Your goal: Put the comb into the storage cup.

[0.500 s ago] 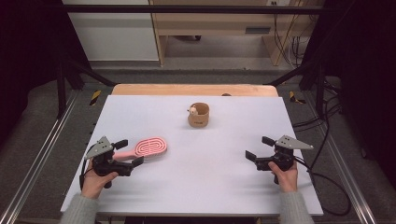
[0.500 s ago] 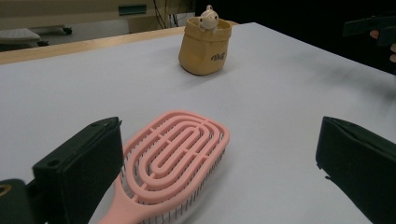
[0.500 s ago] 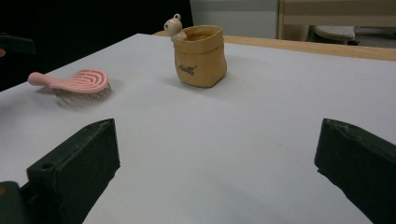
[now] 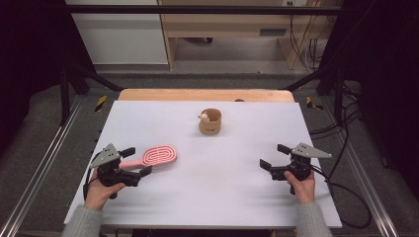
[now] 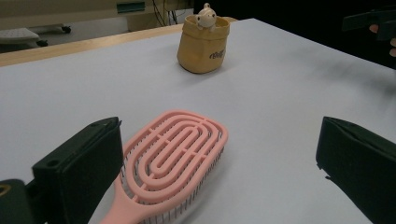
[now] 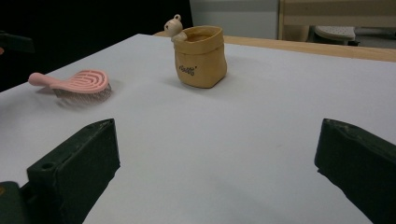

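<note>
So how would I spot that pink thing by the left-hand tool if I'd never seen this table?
Start at the white table and go to its near left part, where the left gripper sits with jaws open. Between them lies the hairbrush, bristles down. It is flat, oval and pink with looping slots, unlike the upright tan cup farther back.

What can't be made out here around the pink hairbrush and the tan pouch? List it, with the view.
- Hairbrush handle: cut off by the bottom edge of the left gripper view, beside the left gripper's near finger.
- Print on the tan pouch: too small to read in either gripper view.
- Inside of the pouch: hidden by its own wall; a small figure peeks over the rim.
</note>
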Demonstrator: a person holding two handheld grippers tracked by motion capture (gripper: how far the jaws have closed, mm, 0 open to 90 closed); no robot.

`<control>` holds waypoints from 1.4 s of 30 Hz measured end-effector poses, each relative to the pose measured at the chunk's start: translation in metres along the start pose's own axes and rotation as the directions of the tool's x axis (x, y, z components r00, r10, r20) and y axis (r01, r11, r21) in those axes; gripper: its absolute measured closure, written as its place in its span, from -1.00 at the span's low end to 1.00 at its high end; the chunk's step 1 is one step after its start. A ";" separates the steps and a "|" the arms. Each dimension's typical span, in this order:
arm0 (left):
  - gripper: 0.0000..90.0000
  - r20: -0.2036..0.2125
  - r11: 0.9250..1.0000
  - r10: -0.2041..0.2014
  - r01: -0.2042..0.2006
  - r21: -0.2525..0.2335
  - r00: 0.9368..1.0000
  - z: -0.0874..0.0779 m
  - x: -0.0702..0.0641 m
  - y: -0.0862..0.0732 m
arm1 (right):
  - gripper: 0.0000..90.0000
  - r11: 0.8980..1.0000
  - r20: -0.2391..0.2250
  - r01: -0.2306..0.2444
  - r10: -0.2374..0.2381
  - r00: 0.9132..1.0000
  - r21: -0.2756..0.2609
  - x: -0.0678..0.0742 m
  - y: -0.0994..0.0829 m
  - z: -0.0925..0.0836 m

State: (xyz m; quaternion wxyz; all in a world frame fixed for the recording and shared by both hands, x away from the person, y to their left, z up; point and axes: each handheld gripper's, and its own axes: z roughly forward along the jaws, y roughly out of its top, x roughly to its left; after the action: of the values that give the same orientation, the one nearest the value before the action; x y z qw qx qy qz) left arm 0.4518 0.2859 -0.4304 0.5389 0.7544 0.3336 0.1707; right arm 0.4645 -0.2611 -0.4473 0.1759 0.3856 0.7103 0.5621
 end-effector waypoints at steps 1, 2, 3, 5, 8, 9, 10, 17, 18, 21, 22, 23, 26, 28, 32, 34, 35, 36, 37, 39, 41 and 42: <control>-0.99 0.000 1.000 0.000 0.000 0.000 1.000 0.000 0.000 0.000 | -0.99 1.000 0.000 -0.001 0.001 1.000 0.001 0.000 0.000 0.000; -0.98 -0.001 1.000 0.002 -0.002 -0.001 1.000 -0.001 0.000 0.001 | -0.99 1.000 0.000 0.000 0.000 1.000 0.001 0.000 0.000 0.000; -0.98 0.000 1.000 0.002 -0.002 0.000 1.000 -0.002 0.001 0.002 | -0.99 1.000 0.000 0.000 0.000 1.000 0.001 0.000 0.000 0.000; -0.99 -0.003 1.000 0.003 -0.003 0.002 1.000 -0.003 0.001 0.003 | -0.99 1.000 0.001 0.001 -0.001 1.000 0.003 0.000 0.000 0.000; -0.99 -0.008 1.000 0.002 -0.002 0.006 1.000 -0.007 0.004 0.004 | -0.99 1.000 -0.003 0.001 -0.001 1.000 0.006 0.000 0.000 0.000; -0.98 -0.012 1.000 0.002 -0.002 0.010 1.000 -0.008 0.005 0.005 | -0.99 1.000 -0.003 0.001 -0.001 1.000 0.006 0.000 0.000 0.001; -0.98 -0.012 1.000 0.002 -0.002 0.010 1.000 -0.008 0.005 0.005 | -0.99 1.000 -0.003 0.001 -0.001 1.000 0.006 0.000 0.000 0.001; -0.98 -0.032 1.000 -0.002 0.002 0.017 0.999 -0.014 0.011 0.006 | -0.99 1.000 -0.004 0.006 -0.006 1.000 0.010 0.000 0.000 0.001; -0.98 -0.048 1.000 -0.002 0.003 0.024 0.999 -0.014 0.013 0.007 | -0.99 1.000 -0.003 0.007 -0.007 1.000 0.011 0.000 -0.001 0.001; -0.98 -0.057 0.999 -0.006 0.008 0.032 0.998 -0.016 0.017 0.006 | -0.99 1.000 -0.005 0.007 -0.007 1.000 0.012 0.000 -0.001 0.002; -0.98 -0.064 0.999 -0.007 0.009 0.037 0.998 -0.016 0.018 0.006 | -0.99 1.000 -0.005 0.006 -0.006 1.000 0.012 0.000 0.000 0.002; -0.98 -0.068 0.999 -0.009 0.012 0.043 0.998 -0.016 0.019 0.006 | -0.99 1.000 -0.006 0.005 -0.005 1.000 0.013 0.000 0.000 0.002; -0.98 -0.082 0.998 -0.009 0.015 0.062 0.997 -0.016 0.022 0.004 | -0.99 1.000 -0.007 0.003 -0.003 1.000 0.015 0.000 0.000 0.002; -0.97 -0.094 0.997 -0.006 0.013 0.074 0.996 -0.016 0.025 0.004 | -0.99 1.000 -0.009 0.005 -0.005 1.000 0.017 0.000 -0.001 0.003; -0.96 -0.115 0.996 -0.016 0.026 0.084 0.993 -0.017 0.029 0.004 | -0.99 1.000 -0.008 0.008 -0.008 1.000 0.019 0.000 -0.001 0.003; -0.94 -0.145 0.994 -0.020 0.035 0.101 0.989 -0.018 0.033 0.003 | -0.99 1.000 -0.009 0.008 -0.008 1.000 0.021 0.000 -0.001 0.003; -0.93 -0.151 0.994 -0.022 0.038 0.103 0.988 -0.018 0.035 0.002 | -0.99 1.000 -0.008 0.008 -0.008 1.000 0.021 0.000 -0.001 0.003; -0.91 -0.163 0.994 -0.027 0.044 0.103 0.986 -0.018 0.036 0.002 | -0.99 1.000 -0.009 0.008 -0.007 1.000 0.022 0.000 -0.001 0.003; -0.90 -0.170 0.994 -0.028 0.047 0.104 0.985 -0.019 0.037 0.002 | -0.99 1.000 -0.010 0.009 -0.009 1.000 0.023 0.000 -0.001 0.003; -0.86 -0.194 0.993 -0.033 0.054 0.107 0.980 -0.020 0.040 0.001 | -0.99 1.000 -0.009 0.007 -0.007 1.000 0.025 0.000 -0.001 0.004; -0.82 -0.208 0.993 -0.040 0.062 0.103 0.977 -0.021 0.042 0.001 | -0.99 1.000 -0.008 0.009 -0.009 1.000 0.025 0.000 -0.001 0.004; -0.80 -0.214 0.993 -0.043 0.066 0.100 0.976 -0.021 0.043 0.001 | -0.99 1.000 -0.010 0.007 -0.007 1.000 0.025 0.000 -0.001 0.004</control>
State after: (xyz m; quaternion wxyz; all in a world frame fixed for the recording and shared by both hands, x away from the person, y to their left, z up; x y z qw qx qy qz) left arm 0.4698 0.3304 -0.4264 0.4637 0.7502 0.4184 0.2171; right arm 0.4664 -0.2585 -0.4493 0.1695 0.3825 0.7195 0.5543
